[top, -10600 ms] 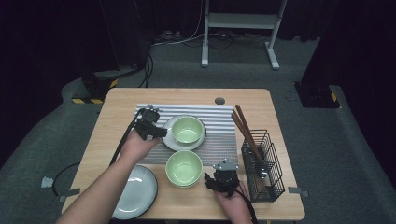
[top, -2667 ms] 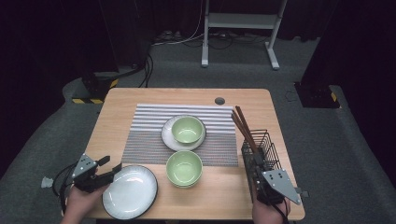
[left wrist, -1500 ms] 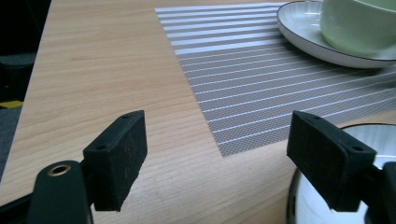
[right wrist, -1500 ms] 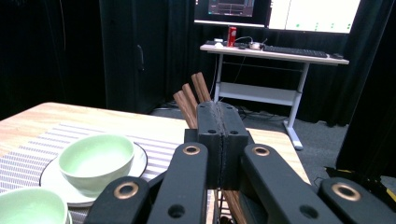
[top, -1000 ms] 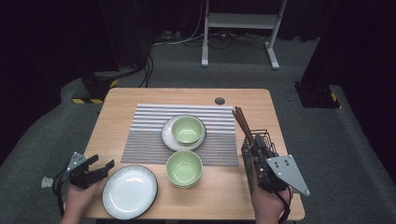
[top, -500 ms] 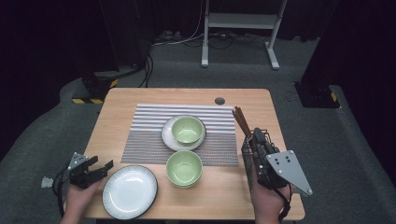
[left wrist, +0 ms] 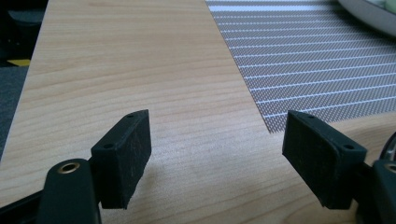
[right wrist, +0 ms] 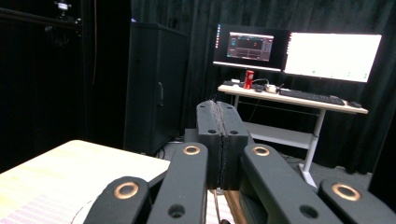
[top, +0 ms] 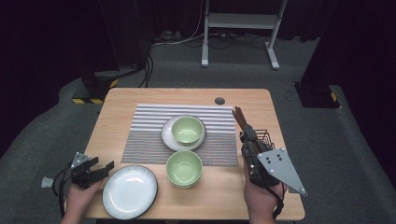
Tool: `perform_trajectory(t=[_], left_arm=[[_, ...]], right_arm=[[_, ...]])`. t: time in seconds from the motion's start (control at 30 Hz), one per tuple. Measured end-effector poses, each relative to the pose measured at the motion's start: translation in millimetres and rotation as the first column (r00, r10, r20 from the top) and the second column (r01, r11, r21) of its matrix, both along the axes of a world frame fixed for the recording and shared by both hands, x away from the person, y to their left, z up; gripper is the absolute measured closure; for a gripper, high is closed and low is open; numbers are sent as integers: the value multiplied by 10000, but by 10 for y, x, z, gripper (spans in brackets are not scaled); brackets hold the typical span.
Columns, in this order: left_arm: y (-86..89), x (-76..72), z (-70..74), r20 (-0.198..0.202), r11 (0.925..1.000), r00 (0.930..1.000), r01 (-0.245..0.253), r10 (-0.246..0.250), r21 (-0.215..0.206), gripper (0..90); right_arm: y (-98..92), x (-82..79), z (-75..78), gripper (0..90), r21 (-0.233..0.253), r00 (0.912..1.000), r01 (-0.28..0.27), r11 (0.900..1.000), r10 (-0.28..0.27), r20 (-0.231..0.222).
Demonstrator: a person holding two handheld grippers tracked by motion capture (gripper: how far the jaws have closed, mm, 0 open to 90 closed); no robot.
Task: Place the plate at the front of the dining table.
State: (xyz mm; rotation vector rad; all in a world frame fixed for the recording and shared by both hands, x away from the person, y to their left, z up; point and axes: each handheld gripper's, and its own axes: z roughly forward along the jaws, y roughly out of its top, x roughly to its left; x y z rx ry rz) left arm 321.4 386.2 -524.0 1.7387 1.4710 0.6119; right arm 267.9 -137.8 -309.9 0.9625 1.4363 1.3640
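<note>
- Left claw [top: 103,169] sits at the near left edge of the tabletop [top: 140,100], its two black pads spread wide apart with nothing between them; the left gripper view shows bare wood under the gap [left wrist: 212,140].
- Just beside that claw, on its right, lies the white plate [top: 130,191], flat on the wood at the near left; whether claw and rim touch cannot be told.
- Right claw [top: 246,133] is held above the right side of the tabletop, its jaws pressed flat together with nothing in them, as the right gripper view shows [right wrist: 222,140].
- Under and beyond the right claw stands a black wire basket [top: 266,136] with brown chopsticks [top: 239,115] sticking out toward the far side.
- A striped placemat [top: 149,135] covers the middle of the tabletop.
- On the mat a green bowl [top: 187,129] sits on a white saucer [top: 169,140].
- A second green bowl [top: 184,167] stands at the mat's near edge, between the plate and the right hand [top: 261,198].
</note>
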Motion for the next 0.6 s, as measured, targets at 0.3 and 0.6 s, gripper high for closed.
perform_trajectory(t=[0.3,0.6], left_arm=[[-16,23,-17,-334,9998,9994,64,-57,211,237],[-72,60,-39,-739,9978,9971,214,-167,623,235]], right_arm=[[118,104,-107,898,35,9993,-272,9996,273,-238],[239,238,-235,898,-21,9976,-476,9989,474,-499]])
